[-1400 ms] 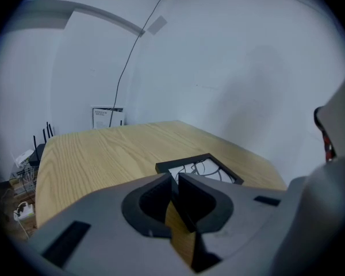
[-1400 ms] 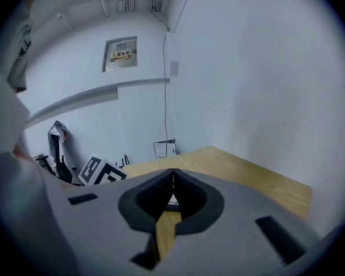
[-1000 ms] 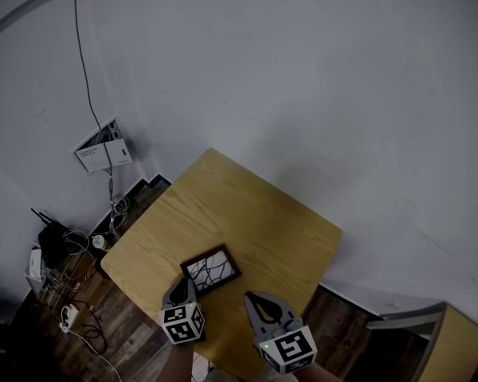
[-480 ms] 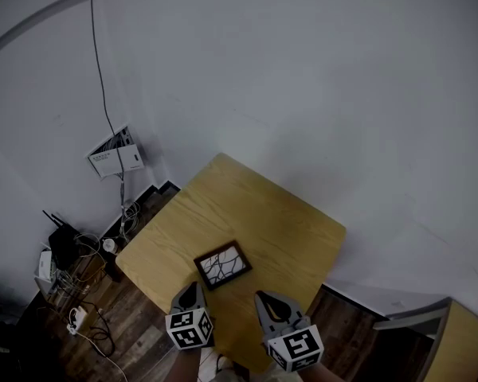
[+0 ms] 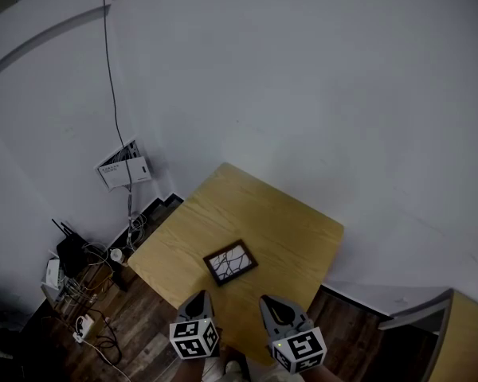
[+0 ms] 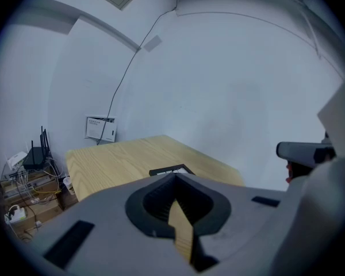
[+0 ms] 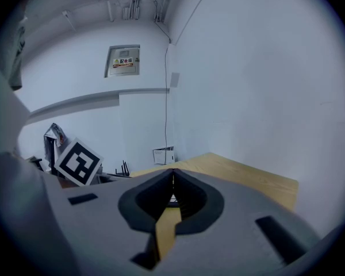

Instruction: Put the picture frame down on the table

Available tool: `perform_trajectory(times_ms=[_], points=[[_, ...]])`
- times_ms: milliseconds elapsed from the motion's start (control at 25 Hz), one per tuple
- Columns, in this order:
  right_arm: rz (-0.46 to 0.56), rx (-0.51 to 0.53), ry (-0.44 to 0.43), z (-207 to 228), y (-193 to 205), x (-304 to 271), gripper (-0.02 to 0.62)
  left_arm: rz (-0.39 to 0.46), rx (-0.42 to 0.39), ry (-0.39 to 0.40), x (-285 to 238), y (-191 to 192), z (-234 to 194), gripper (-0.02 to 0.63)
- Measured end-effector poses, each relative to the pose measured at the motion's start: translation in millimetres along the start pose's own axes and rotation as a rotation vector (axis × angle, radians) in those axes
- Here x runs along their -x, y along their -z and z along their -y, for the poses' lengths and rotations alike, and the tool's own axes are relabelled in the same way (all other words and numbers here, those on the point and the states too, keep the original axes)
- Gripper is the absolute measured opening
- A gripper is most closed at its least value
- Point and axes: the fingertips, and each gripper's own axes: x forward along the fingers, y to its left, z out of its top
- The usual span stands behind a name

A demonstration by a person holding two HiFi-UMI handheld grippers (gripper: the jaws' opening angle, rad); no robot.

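The dark-framed picture frame (image 5: 230,262) lies flat on the yellow wooden table (image 5: 263,213), near its front-left part, with nothing touching it. Both grippers hang off the table's near edge, short of the frame. My left gripper (image 5: 202,296) is shut with nothing in it; in the left gripper view the picture frame (image 6: 171,169) shows just past the left gripper's tips (image 6: 173,176). My right gripper (image 5: 264,300) is shut and empty too, and in the right gripper view its tips (image 7: 173,171) meet in front of the table (image 7: 241,177).
A white wall box (image 5: 123,169) with a cable hangs left of the table. A router and tangled cables (image 5: 72,261) sit on the dark wood floor. Another wooden piece of furniture (image 5: 462,333) stands at the bottom right. White walls close off the back.
Both grippers have drawn back from the picture frame toward the near table edge. The frame stays flat on the table, and the head view has shifted back.
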Motion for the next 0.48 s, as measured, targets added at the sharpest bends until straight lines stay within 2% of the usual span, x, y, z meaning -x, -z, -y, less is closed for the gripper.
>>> perform_trajectory(times_ms=[480], points=[[0.011, 0.016, 0.022, -31, 6, 34, 0.0, -0.002, -0.024, 0.116, 67, -5, 9, 0.003]])
